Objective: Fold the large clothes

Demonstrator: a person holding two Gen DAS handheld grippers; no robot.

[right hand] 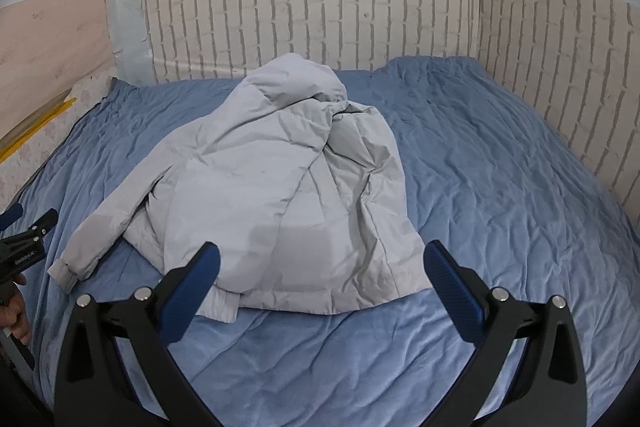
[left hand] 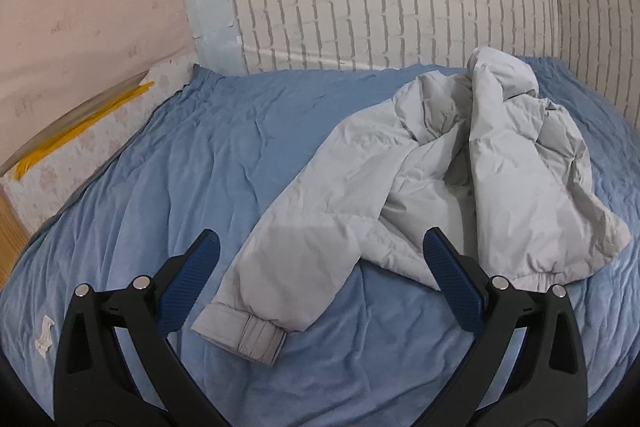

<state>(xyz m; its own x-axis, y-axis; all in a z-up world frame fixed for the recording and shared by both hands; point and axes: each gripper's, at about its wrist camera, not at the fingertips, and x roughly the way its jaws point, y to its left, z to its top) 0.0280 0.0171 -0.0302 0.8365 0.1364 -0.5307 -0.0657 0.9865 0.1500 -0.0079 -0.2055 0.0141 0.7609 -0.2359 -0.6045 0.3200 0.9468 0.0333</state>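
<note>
A light grey padded hooded jacket [left hand: 460, 155] lies crumpled on a blue bedspread [left hand: 180, 167]. One sleeve stretches toward me, its cuff [left hand: 244, 331] between my left fingers. My left gripper [left hand: 320, 247] is open and empty, hovering above that sleeve. In the right wrist view the jacket [right hand: 288, 187] lies in the middle of the bed [right hand: 500, 167], hood at the far end, hem nearest. My right gripper [right hand: 320, 259] is open and empty just above the hem. The left gripper [right hand: 24, 239] shows at the left edge there.
A brick-pattern wall panel [left hand: 380, 15] borders the bed's far and right sides. A pink floral bedside strip with a yellow object [left hand: 80, 131] lies left. A small white scrap [left hand: 44, 335] sits on the bedspread near left.
</note>
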